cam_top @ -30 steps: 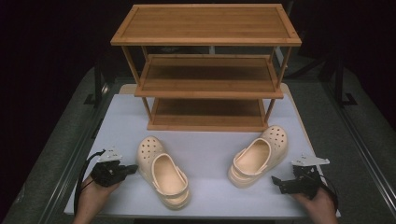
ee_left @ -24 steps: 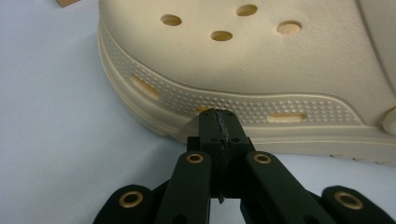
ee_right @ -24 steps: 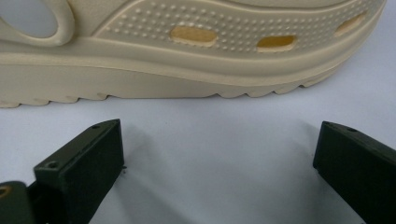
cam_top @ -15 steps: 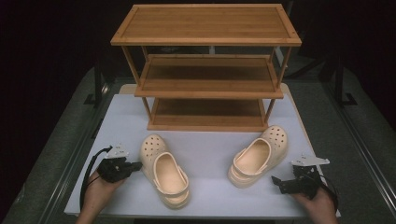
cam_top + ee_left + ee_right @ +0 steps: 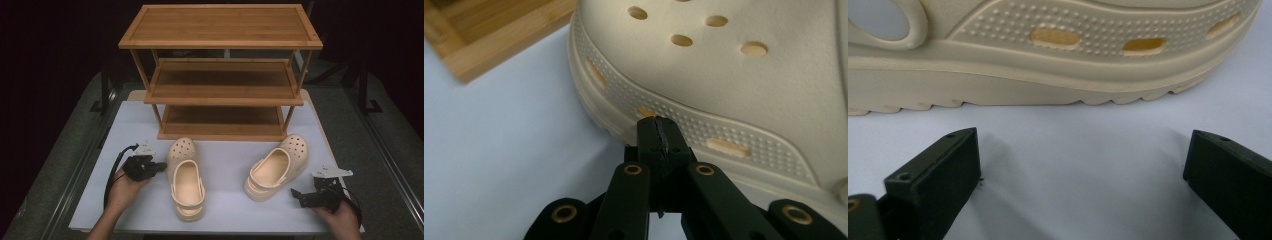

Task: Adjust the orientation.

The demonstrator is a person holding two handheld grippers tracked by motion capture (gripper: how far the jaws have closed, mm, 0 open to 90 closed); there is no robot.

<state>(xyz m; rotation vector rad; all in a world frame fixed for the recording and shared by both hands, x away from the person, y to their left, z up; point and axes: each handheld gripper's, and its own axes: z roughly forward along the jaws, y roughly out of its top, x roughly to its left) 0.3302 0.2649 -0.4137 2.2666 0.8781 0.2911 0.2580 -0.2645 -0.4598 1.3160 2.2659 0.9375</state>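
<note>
Since a second ago the left gripper [image 5: 159, 166] has slid in across the bench [image 5: 225, 165] until its jaws, pressed together on nothing, sit right at the toe side of the left clog [image 5: 186, 177], while the right gripper [image 5: 296, 195] has kept its place, jaws spread wide and empty, near the right clog [image 5: 276, 167]. Both clogs lie in front of the wooden rack [image 5: 220, 75]. They look like light, springy foam, probably a little slick, so the heel opening's rim or the side wall seems the best hold.
</note>
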